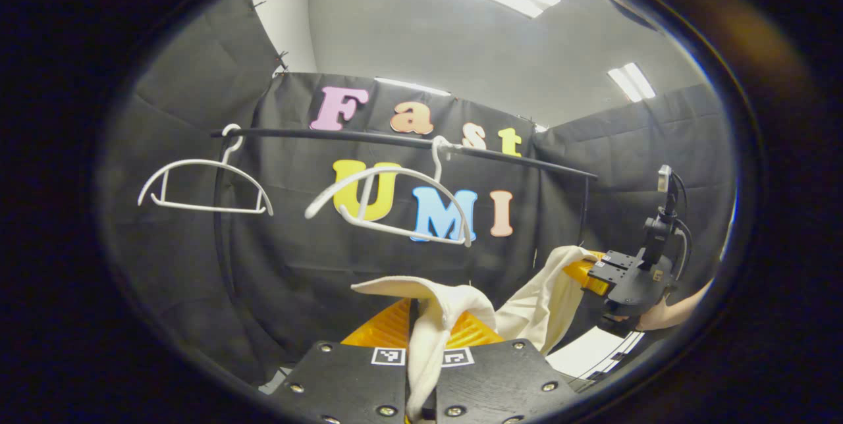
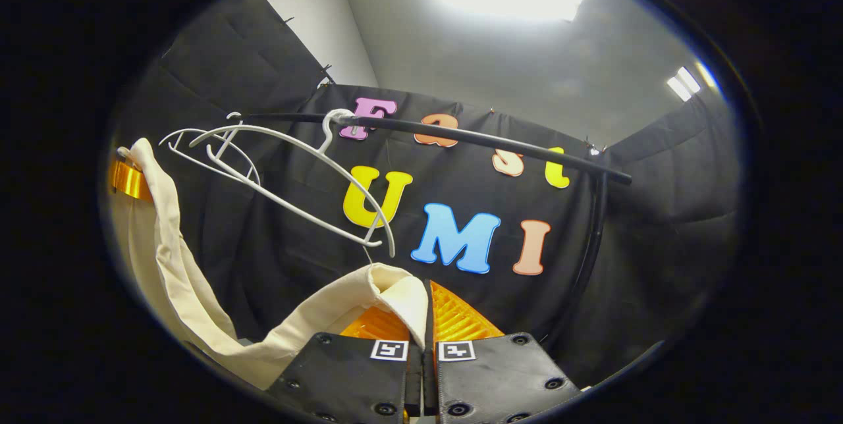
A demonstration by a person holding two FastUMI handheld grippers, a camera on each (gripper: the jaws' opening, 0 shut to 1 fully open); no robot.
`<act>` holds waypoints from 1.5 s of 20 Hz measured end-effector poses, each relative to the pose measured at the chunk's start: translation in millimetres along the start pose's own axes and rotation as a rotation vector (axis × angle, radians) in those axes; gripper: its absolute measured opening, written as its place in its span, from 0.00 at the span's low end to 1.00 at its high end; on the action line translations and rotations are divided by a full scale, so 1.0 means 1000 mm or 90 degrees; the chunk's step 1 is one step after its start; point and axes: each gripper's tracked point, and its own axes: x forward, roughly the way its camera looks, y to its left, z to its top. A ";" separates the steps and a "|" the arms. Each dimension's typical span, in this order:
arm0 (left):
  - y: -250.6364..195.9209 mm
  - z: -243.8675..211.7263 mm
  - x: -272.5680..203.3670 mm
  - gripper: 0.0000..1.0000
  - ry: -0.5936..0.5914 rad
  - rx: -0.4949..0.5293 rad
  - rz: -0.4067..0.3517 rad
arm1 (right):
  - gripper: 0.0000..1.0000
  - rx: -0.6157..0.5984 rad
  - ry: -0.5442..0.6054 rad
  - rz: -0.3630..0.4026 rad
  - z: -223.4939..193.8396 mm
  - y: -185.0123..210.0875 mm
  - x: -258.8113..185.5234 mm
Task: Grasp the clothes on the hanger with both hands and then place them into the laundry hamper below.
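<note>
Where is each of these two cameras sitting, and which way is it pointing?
Left gripper view: rides on the left gripper, looking forward and up at the rail and two bare hangers; its own fingers pinch the cream garment; the right gripper and a hand show at the right.
Right gripper view: rides on the right gripper, facing the same rail and hangers; its fingers pinch the garment.
Shared: rail, hangers, garment stretched between both grippers.

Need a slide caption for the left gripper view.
Left gripper and right gripper hold the cream garment below two bare white hangers on the rail.
</note>
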 end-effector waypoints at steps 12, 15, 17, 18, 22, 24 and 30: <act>-0.017 -0.177 -0.001 0.03 0.232 0.056 -0.007 | 0.03 0.141 0.302 0.039 -0.156 0.051 -0.058; -0.010 -0.205 0.015 0.03 0.259 0.037 -0.001 | 0.03 0.157 0.335 0.043 -0.171 0.060 -0.060; -0.008 -0.218 0.026 0.02 0.276 0.015 -0.002 | 0.03 0.156 0.356 0.056 -0.183 0.070 -0.060; -0.007 -0.224 0.031 0.03 0.280 0.001 -0.003 | 0.03 0.152 0.364 0.061 -0.188 0.074 -0.061; 0.006 -0.260 0.037 0.03 0.313 -0.033 0.009 | 0.03 0.156 0.417 0.080 -0.218 0.095 -0.066; 0.005 -0.271 0.035 0.04 0.323 -0.025 -0.001 | 0.03 0.153 0.450 0.085 -0.236 0.101 -0.066; 0.011 -0.336 0.033 0.04 0.404 -0.025 0.013 | 0.03 0.176 0.571 0.095 -0.287 0.116 -0.067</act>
